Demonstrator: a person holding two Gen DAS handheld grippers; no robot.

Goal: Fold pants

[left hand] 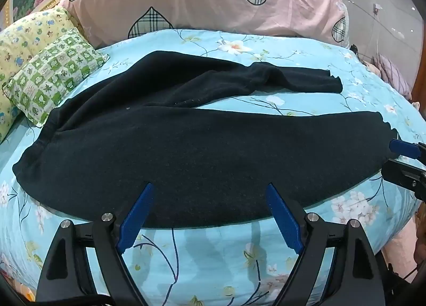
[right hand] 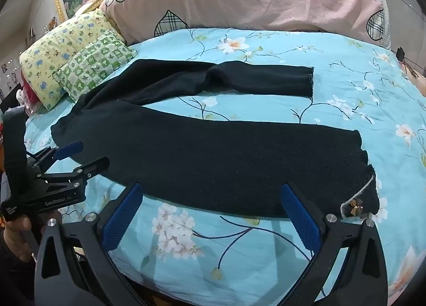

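Left wrist view: I see my left gripper (left hand: 209,222) with its blue ribbed fingers (left hand: 135,222) spread wide apart, holding nothing. The black knitted pants (left hand: 186,151) lie flat on the light blue floral bedsheet (left hand: 213,260), waistband to the left, both legs running to the right. The near leg's lower edge sits just beyond my fingertips, and the tips overlap that edge in the picture; I cannot tell whether they touch the cloth. The far leg is angled away, with sheet showing between the two legs. At the right edge, my right gripper (left hand: 399,156) reaches toward the near leg's cuff.

Right wrist view: my right gripper (right hand: 211,222) also has its jaws wide apart and empty. The near leg's edge lies just ahead of the fingertips, the cuff with a small bow ornament (right hand: 355,208) beside the right finger. The left gripper (right hand: 80,155) hovers by the waistband, jaws parted. A pink heart-print pillow (right hand: 239,7) and a green checked cushion (right hand: 93,66) lie beyond.
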